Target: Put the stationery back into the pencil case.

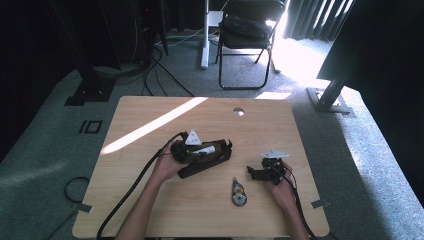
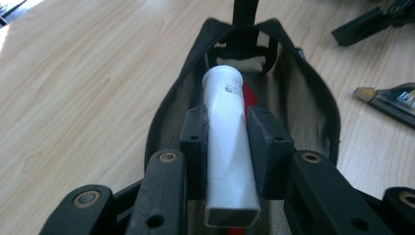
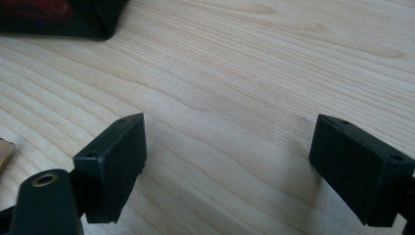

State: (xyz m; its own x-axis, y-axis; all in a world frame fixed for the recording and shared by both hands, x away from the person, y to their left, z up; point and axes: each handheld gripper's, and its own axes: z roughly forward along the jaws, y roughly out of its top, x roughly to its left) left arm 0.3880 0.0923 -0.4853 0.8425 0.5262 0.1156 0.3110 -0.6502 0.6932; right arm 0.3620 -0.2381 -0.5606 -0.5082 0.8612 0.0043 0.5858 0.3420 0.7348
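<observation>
My left gripper [image 2: 229,134] is shut on a white plastic tube [image 2: 227,147], its pads pressing both sides. The tube lies lengthwise in the mouth of an open black pouch [image 2: 303,93] with a beige lining, and something red [image 2: 250,95] shows beneath it. In the high view the left gripper [image 1: 200,151] holds the tube [image 1: 209,148] over the pouch [image 1: 212,161] at the table's middle. My right gripper [image 3: 230,161] hovers open just above bare wood, with nothing between its pads. The high view has it [image 1: 254,173] to the right of the pouch.
A small dark packet with a gold end [image 1: 238,193] lies near the front of the wooden table [image 1: 150,115], between the two hands; it also lies right of the pouch [image 2: 391,100]. A folding chair [image 1: 247,35] and cables are on the floor beyond the table.
</observation>
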